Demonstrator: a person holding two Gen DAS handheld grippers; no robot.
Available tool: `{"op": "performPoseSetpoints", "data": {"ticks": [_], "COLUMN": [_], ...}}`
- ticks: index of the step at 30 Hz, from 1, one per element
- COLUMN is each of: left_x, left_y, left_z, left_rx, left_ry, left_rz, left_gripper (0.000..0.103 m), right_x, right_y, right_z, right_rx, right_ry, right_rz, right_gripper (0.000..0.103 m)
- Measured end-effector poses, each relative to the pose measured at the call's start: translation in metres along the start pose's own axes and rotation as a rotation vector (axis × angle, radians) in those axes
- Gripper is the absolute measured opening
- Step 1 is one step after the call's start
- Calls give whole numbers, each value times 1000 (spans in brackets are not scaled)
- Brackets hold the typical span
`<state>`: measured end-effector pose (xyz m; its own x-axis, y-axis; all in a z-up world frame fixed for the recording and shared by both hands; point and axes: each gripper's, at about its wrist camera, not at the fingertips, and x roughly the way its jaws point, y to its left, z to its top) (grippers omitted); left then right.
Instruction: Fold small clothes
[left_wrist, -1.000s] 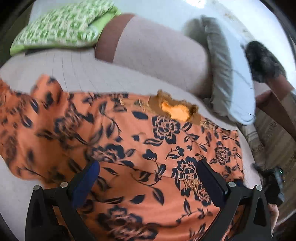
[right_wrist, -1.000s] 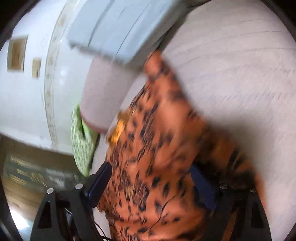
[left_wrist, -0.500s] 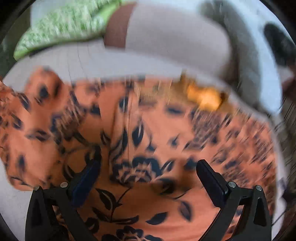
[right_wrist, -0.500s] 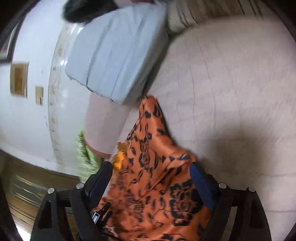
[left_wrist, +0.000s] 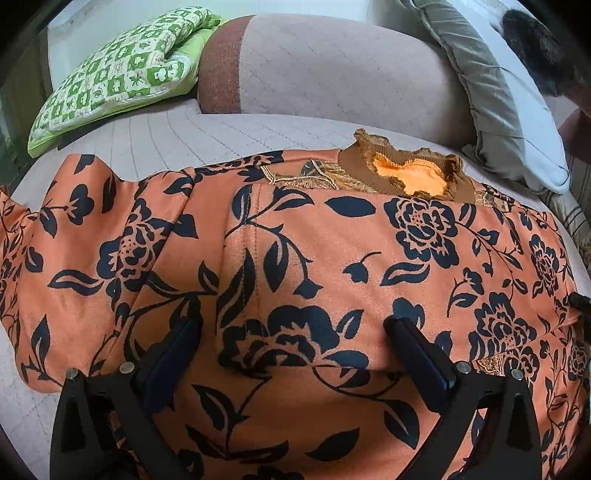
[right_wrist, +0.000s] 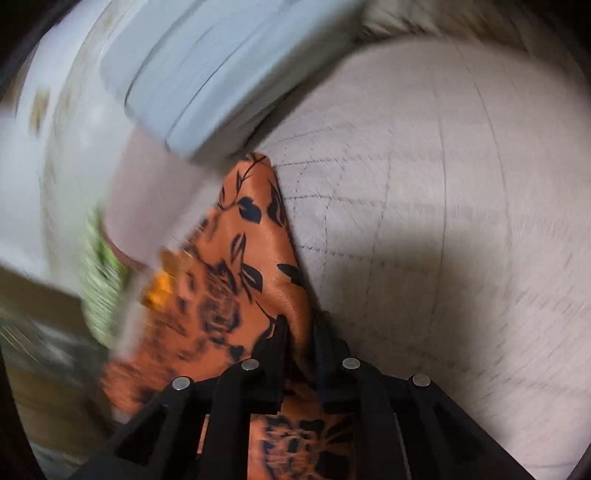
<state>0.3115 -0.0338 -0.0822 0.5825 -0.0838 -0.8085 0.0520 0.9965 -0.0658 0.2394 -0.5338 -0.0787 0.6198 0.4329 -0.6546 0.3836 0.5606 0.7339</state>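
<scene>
An orange floral garment (left_wrist: 332, 258), printed with dark navy roses and leaves on a soft, slightly napped cloth, lies spread across a pale quilted bed surface (left_wrist: 184, 129) stitched in faint curved lines. Its ruffled brown ribbed collar (left_wrist: 402, 173), edged with gold trim and showing a brighter orange lining, faces the far side of the bed, where a plump beige bolster (left_wrist: 332, 74) with a rust-brown band rests between a green-and-white checked pillow (left_wrist: 118, 81) and a grey-blue pillow (left_wrist: 517, 122). The left gripper (left_wrist: 291, 332) hovers low over the garment's body with its two dark blue-padded fingers (left_wrist: 417, 354) spread wide apart, clasping nothing; a vertical seam and a soft fold run up the cloth between them. One sleeve of the garment bunches in loose folds toward the left edge of that view. In the right wrist view, blurred at its left side, the right gripper (right_wrist: 299, 332) has its black fingers drawn close together on a narrow ridge of the garment (right_wrist: 251, 258), the fabric rising in a tapering peak from between them toward the grey-blue pillow (right_wrist: 207, 74). Beside it the quilted bed surface (right_wrist: 443, 184) shows a broad shadow.
</scene>
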Motion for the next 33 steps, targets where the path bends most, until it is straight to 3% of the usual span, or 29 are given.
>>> {"op": "performPoseSetpoints", "data": {"ticks": [2,3,5,6,7,9,10,11,13,15,17,19,21,26,27,28,29,30,32,33], "left_x": [-3,-3,-3,-3,-3,-3,-4,-4,-4,-4,-5,-5,-4,-4,-5,-5,-5,-6,-4,-4], "left_y": [0,0,0,0,1,2,3,3,4,4,5,4,4,2,2,2,3,4,6,5], "left_z": [-1,-2,-3,-4,-4,-5,-5,-5,-5,-5,-6,-6,-6,-5,-5,-5,-5,-5,-5,-6], "left_rx": [3,4,1,0,-2,-7,-7,-9,-11,-9,-8,-8,-7,-6,-7,-9,-13,-19,-21,-17], "left_ry": [-5,-8,-17,-21,-23,-27,-29,-31,-33,-33,-34,-34,-33,-36,-36,-37,-38,-41,-41,-41], "left_rz": [4,4,0,-2,-6,-13,-16,-19,-21,-19,-18,-17,-16,-14,-15,-18,-24,-32,-33,-27], "left_gripper": [103,103,103,103,103,103,103,103,103,103,103,103,103,103,103,103,103,103,103,103], "right_x": [-11,-18,-13,-4,9,34,39,41,38,33,17,-3,-22,-31,-21,-19,-26,-42,-65,-70], "right_y": [8,26,47,53,60,71,72,65,38,31,18,10,18,44,34,9,-8,-14,9,14], "right_z": [8,12,25,31,37,48,54,62,76,78,81,66,49,-15,-19,-13,-9,-8,-22,-29], "right_rx": [-48,-144,-227,-243,-269,-332,-371,-342,-172,-154,-74,-2,-80,-397,-387,-265,-148,-101,-220,-242], "right_ry": [-49,-128,-126,-99,-58,-13,-23,-39,-51,-46,-69,-110,-112,73,100,114,88,35,-47,-34], "right_rz": [-69,-149,-146,-139,-146,-212,-241,-262,-187,-132,-78,-89,-99,-34,-94,-81,-33,-55,-180,-177], "right_gripper": [25,30,37,62,75,69,24,10,9,10,15,26,28,30,30,16,11,9,15,19]}}
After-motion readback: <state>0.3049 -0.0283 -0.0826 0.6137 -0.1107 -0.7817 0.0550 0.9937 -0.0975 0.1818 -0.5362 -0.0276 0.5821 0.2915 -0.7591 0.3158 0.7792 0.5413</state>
